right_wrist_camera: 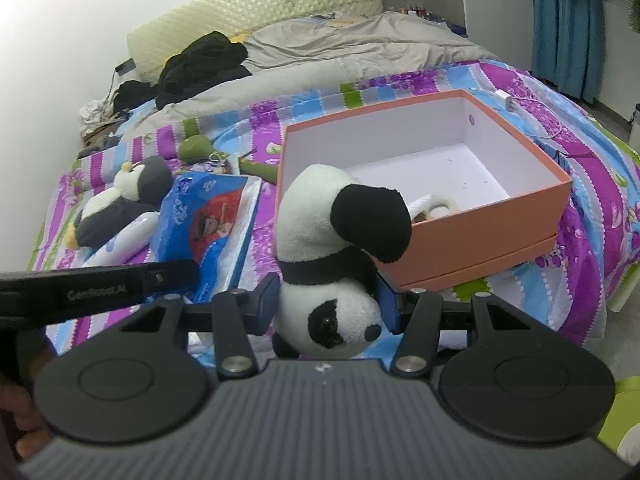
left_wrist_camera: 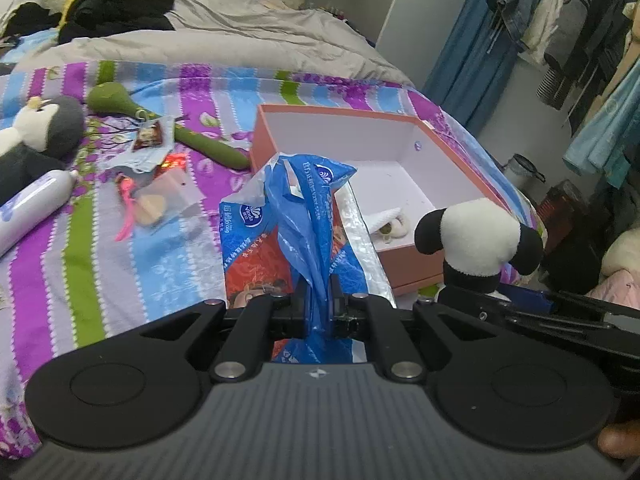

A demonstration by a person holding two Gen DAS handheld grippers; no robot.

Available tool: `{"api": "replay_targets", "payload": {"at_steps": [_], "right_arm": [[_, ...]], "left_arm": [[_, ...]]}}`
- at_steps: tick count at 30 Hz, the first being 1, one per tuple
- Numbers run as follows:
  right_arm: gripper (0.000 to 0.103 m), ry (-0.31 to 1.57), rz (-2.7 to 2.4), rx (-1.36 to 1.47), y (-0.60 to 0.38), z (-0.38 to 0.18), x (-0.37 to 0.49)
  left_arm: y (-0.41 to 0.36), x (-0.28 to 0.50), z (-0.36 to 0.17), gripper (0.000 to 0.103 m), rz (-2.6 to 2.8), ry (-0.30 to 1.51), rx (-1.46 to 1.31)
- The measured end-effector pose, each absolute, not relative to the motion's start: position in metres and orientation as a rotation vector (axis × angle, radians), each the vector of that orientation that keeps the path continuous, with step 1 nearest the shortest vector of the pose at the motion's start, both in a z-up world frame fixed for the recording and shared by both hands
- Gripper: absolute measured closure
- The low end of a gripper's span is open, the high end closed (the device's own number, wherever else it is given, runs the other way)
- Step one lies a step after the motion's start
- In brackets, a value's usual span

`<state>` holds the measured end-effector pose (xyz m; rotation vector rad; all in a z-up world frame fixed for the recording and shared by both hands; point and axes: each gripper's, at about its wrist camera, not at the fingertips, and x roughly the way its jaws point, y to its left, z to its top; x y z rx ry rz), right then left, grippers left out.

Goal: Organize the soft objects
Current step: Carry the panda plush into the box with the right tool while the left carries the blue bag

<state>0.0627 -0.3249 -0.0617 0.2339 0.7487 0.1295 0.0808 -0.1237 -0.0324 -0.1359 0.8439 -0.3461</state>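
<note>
My left gripper [left_wrist_camera: 318, 300] is shut on the crumpled plastic of a blue tissue pack [left_wrist_camera: 304, 216], held just left of the open orange box [left_wrist_camera: 460, 152]. It also shows in the right wrist view [right_wrist_camera: 208, 220]. My right gripper [right_wrist_camera: 328, 300] is shut on a panda plush [right_wrist_camera: 336, 240], held upside down in front of the box's [right_wrist_camera: 492, 232] near left corner. The panda also shows in the left wrist view [left_wrist_camera: 476, 240]. A small white plush [left_wrist_camera: 390, 222] lies inside the box.
On the striped bedspread lie a penguin plush [left_wrist_camera: 36, 132], a white bottle [left_wrist_camera: 32, 204], a green plush [left_wrist_camera: 120, 100] and small packets [left_wrist_camera: 160, 196]. Black clothes [left_wrist_camera: 116, 4] and a grey duvet [left_wrist_camera: 240, 36] lie further back. Clothes hang at right [left_wrist_camera: 580, 32].
</note>
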Motion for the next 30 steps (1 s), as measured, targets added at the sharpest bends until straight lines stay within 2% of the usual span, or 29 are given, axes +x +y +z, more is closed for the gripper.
{"api": "replay_targets", "payload": {"at_steps": [20, 24, 27, 30], "right_arm": [[0.047, 0.779, 0.094, 0.302, -0.378, -0.093, 0.173], [0.051, 0.78, 0.101, 0.292, -0.381, -0.096, 0.193], [0.064, 0.787, 0.099, 0.292, -0.385, -0.1, 0.206], [0.063, 0.797, 0.085, 0.308, -0.391, -0.106, 0.217]], "left_arm": [[-0.188, 0.225, -0.055, 0.094, -0.359, 0.925, -0.075], [-0.199, 0.245, -0.066, 0.094, -0.363, 0.944, -0.062], [-0.203, 0.257, -0.072, 0.094, -0.36, 0.954, -0.062], [-0.206, 0.27, -0.078, 0.093, -0.36, 0.968, -0.057]]}}
